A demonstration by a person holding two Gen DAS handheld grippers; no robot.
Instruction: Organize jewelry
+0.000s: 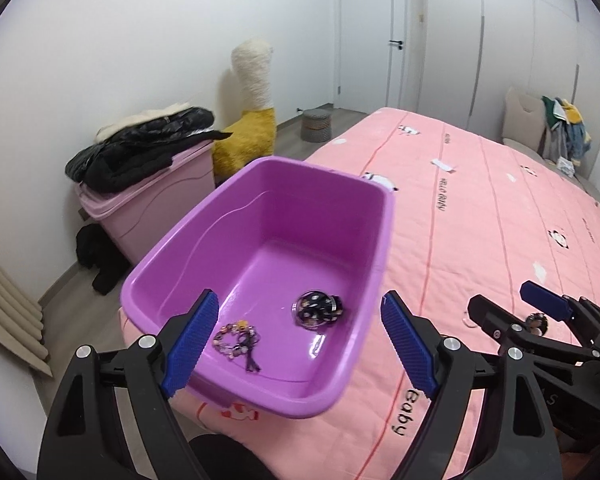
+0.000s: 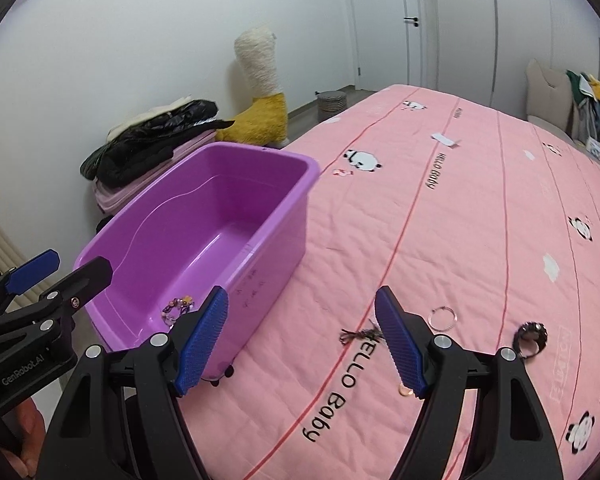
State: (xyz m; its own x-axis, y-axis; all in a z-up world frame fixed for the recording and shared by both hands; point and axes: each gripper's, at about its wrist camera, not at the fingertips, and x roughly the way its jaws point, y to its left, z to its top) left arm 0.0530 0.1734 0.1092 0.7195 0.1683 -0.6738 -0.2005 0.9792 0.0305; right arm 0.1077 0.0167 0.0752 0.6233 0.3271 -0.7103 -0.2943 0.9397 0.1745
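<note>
A purple plastic bin (image 1: pixel 236 208) (image 2: pixel 284 204) stands at the bed's near left corner. Inside it lie a beaded bracelet with a dark tassel (image 1: pixel 236 338) (image 2: pixel 178 307) and a dark round piece (image 1: pixel 318 307). My left gripper (image 1: pixel 300 340) is open and empty above the bin's near end. My right gripper (image 2: pixel 302 340) is open and empty over the bed, right of the bin. On the bedspread near it lie a dark tasselled piece (image 2: pixel 356 335), a thin silver ring (image 2: pixel 443 315), a dark beaded ring (image 2: pixel 532 334) (image 1: pixel 537 323) and a small copper ring (image 2: pixel 404 391).
The pink bedspread (image 2: pixel 460 220) stretches away to the right with a white paper slip (image 2: pixel 444 139) on it. Left of the bed stand a pink storage box (image 1: pixel 156 204) under black jackets and a yellow-white plush toy (image 1: pixel 252 120). Clothes hang at the far right.
</note>
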